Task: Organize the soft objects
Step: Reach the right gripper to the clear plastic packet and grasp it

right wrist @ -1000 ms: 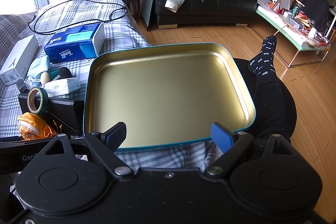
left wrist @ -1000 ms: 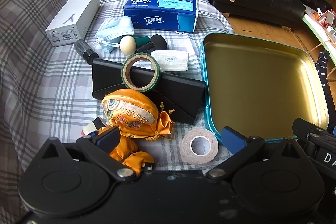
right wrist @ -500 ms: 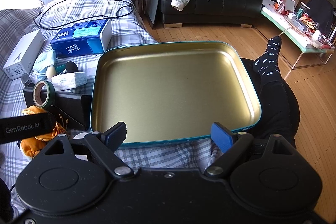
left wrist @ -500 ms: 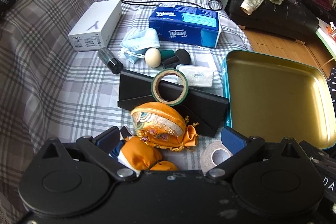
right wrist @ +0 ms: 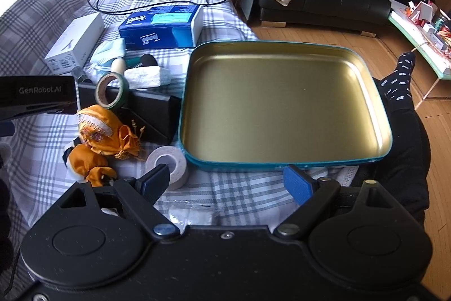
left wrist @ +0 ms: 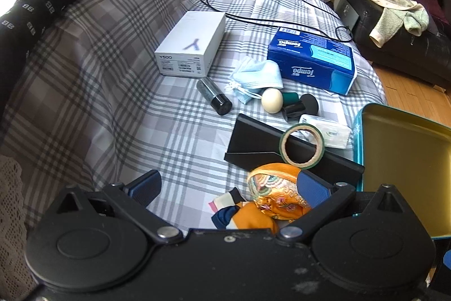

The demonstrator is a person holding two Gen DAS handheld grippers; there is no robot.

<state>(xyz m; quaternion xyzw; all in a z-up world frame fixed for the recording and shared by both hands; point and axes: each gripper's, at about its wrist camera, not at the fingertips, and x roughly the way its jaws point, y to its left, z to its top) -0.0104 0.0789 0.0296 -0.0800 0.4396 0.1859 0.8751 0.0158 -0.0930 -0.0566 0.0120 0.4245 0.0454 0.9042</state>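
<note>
A: Why is the left gripper (left wrist: 229, 186) hanging so low, jaws spread?

B: It is straddling the orange pouch (left wrist: 274, 189), lying beside the black case (left wrist: 284, 148); I judge a pinch is coming.

A: And the right gripper (right wrist: 225, 182)?

B: It is waiting, fingers apart, holding nothing, facing the tin tray (right wrist: 284, 164); probably the pouch's destination.
</note>
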